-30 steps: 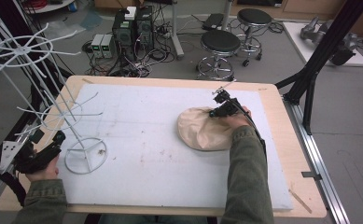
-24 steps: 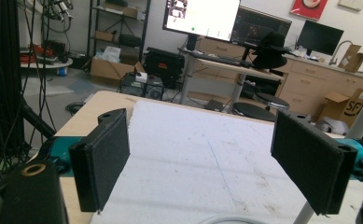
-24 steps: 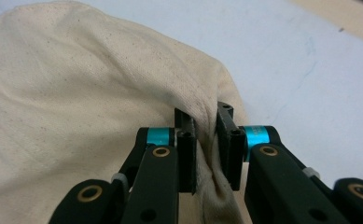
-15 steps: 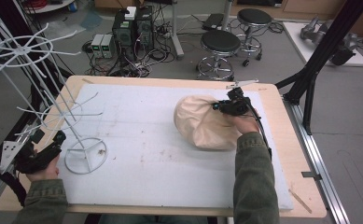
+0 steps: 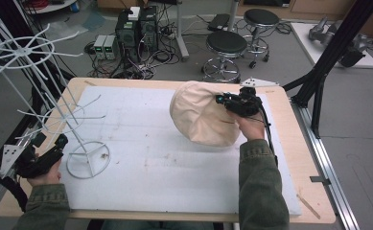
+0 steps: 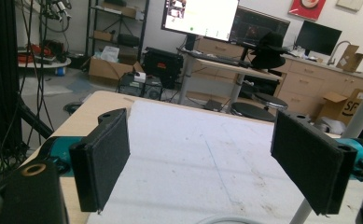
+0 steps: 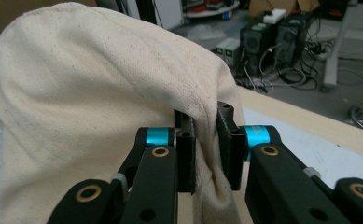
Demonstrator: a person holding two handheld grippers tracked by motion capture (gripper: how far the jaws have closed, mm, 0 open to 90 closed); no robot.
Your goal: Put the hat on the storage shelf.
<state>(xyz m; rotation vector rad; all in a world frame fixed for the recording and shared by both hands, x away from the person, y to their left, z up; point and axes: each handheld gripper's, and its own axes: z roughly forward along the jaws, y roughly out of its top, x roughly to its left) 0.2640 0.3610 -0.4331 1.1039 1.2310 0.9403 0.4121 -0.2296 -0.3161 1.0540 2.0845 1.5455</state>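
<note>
Step in hand: lift and carry of the cream cloth hat [image 5: 201, 115]. Right hand-held gripper [image 5: 234, 103] has its jaws clamped on a pinched fold at the hat's edge; the right gripper view shows the cloth [image 7: 100, 107] squeezed between the two black pads, with the crown billowing up and to the left. In the high view the hat hangs from that grip above the right half of the bench [image 5: 280, 158]; whether its lower edge is clear of the white mat [image 5: 150, 143] I cannot tell.

Left hand-held gripper [image 5: 42, 158] sits at the near left corner of the bench, jaws spread wide with nothing between them, confirmed in the left gripper view [image 6: 202, 163]. It rests just beside the round base of the white wire rack [image 5: 86, 160].

Judgement: the likely destination is the rack, well apart from the hat on the left. The next move calls for carrying the hat leftward across the bench while keeping the fold pinched, then raising it enough to clear the rack's prongs and lowering the crown over one. The empty left hand-held gripper could steady the base or open the hat's rim.

Count:
- hats: one
- wire racks: one
- hand-held grippers: two
- white mats: one
- stools [image 5: 227, 45] on the floor beyond the bench: two
</note>
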